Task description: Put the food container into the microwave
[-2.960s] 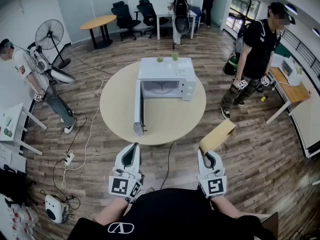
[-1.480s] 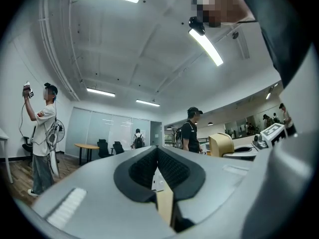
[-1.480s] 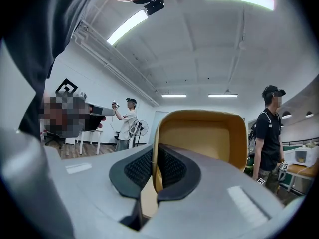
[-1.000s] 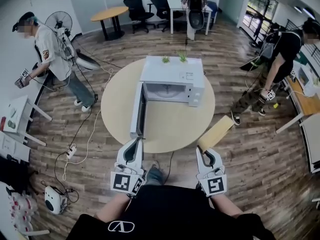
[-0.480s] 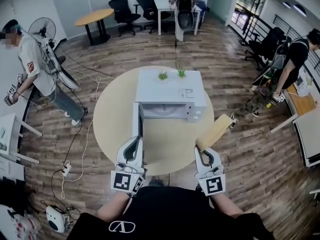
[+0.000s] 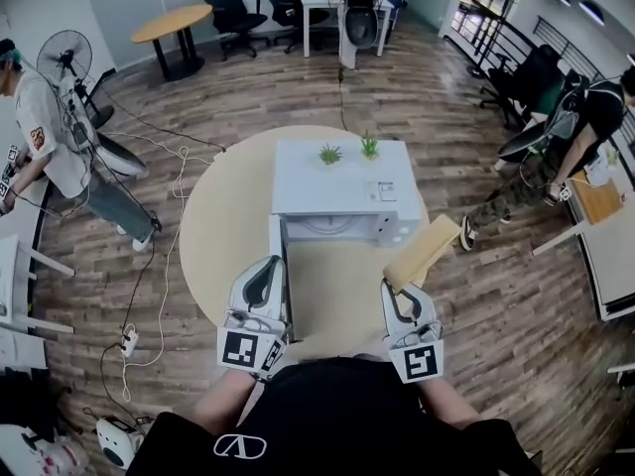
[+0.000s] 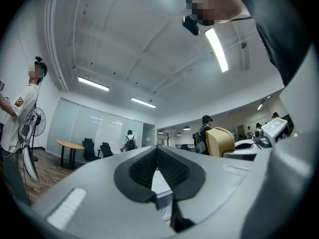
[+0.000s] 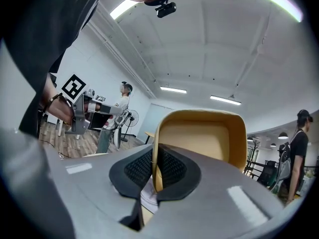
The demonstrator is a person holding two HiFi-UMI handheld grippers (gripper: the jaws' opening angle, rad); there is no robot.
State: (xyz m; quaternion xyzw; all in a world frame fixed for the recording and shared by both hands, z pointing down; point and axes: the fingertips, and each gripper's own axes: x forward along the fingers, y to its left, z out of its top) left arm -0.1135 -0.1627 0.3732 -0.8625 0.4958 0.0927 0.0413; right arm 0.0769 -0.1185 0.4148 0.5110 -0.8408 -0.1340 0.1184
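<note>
Round table (image 6: 213, 216), wood floor (image 6: 248, 87) — left claw (image 6: 266, 267) clenched, empty — right claw (image 6: 395, 292) tight on food container (image 6: 425, 250).

Head view looks steeply down on the counter (image 6: 223, 226). Gripper views sit just behind their jaws, looking along them; all share the container (image 6: 425, 249).

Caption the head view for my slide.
Right gripper holds the tan food container near the open microwave on the round table; left gripper shut and empty.
</note>
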